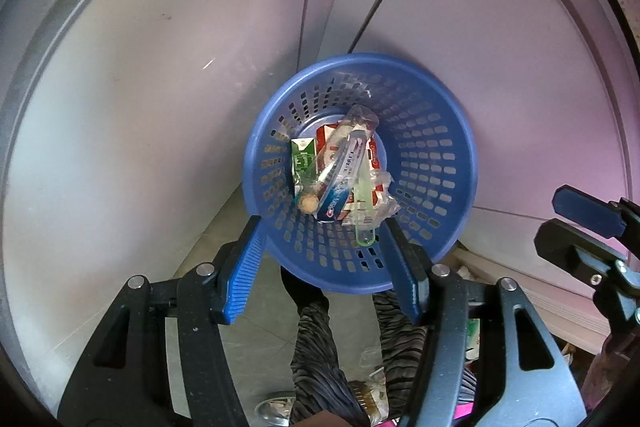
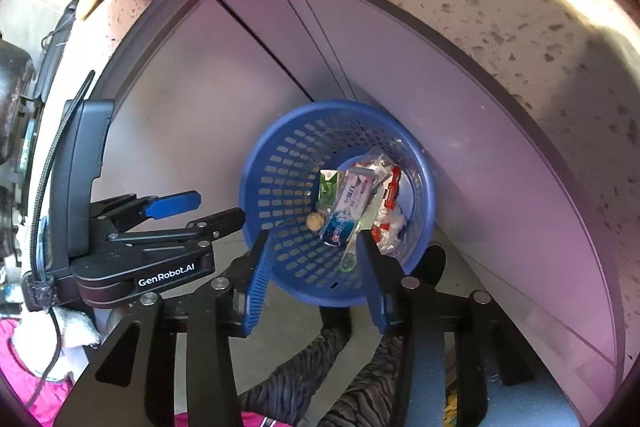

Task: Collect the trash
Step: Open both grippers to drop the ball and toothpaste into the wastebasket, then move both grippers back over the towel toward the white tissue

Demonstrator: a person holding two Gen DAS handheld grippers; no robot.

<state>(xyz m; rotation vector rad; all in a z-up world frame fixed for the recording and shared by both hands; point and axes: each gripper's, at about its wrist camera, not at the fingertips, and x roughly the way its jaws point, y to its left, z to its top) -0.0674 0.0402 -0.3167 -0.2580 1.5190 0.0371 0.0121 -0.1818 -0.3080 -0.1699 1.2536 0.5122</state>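
Note:
A blue perforated basket (image 1: 432, 163) stands on the floor against the cabinet, far below both grippers. Inside lie a toothpaste tube (image 1: 340, 183), a green carton (image 1: 303, 157), red packaging (image 1: 374, 151), a pale green toothbrush (image 1: 364, 211), a small tan ball (image 1: 308, 203) and crumpled clear plastic (image 1: 386, 193). My left gripper (image 1: 322, 225) hangs over the basket (image 2: 280, 179), open, with nothing between its blue pads. My right gripper (image 2: 314, 237) is also open and empty above the basket's near rim. The left gripper (image 2: 220, 207) shows at the left of the right wrist view.
Lilac cabinet doors (image 1: 160, 67) rise behind the basket under a speckled counter edge (image 2: 520, 7). A person's legs in striped trousers (image 1: 320, 347) stand on the tiled floor right by the basket. Some wrappers (image 1: 372, 387) lie near the feet.

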